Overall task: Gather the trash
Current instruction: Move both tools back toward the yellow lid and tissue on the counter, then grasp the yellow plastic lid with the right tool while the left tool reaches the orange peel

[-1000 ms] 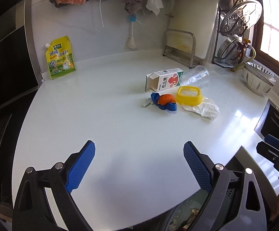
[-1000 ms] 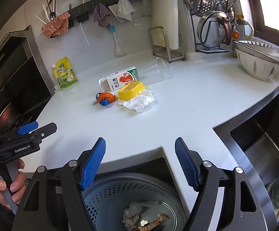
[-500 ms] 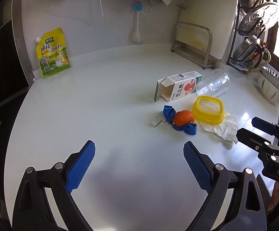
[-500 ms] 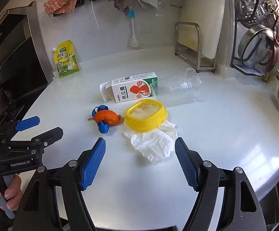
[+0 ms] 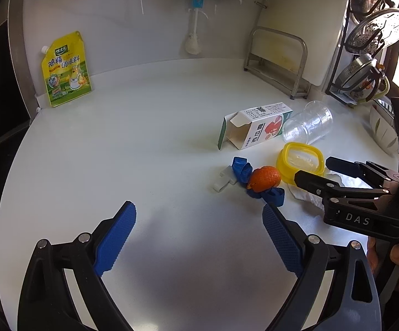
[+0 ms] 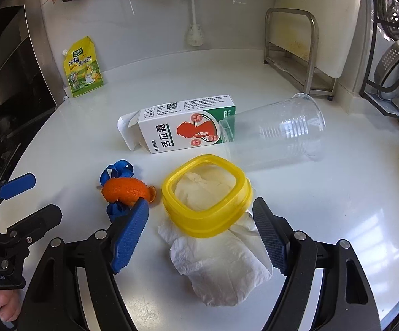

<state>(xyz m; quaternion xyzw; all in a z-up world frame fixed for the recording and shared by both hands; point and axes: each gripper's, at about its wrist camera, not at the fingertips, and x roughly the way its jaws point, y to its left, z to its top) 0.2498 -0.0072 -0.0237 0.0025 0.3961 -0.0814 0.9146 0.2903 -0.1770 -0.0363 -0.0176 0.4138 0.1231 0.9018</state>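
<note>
Trash lay clustered beside the yellow lid (image 6: 207,194) on the counter (image 6: 337,193).
Right gripper (image 6: 201,230) jaws spread around lid and tissue (image 6: 221,264); left gripper (image 5: 199,237) jaws spread, empty; closing might pinch only tissue, letting the lid slide off.

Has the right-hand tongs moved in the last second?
Yes. The right tongs moved forward from the counter edge to the yellow lid and crumpled tissue.

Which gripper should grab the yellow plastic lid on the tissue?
Right. The right gripper is open, its fingers flanking the crumpled white tissue beneath the yellow plastic lid. The left gripper, also open, faces bare counter.
</note>
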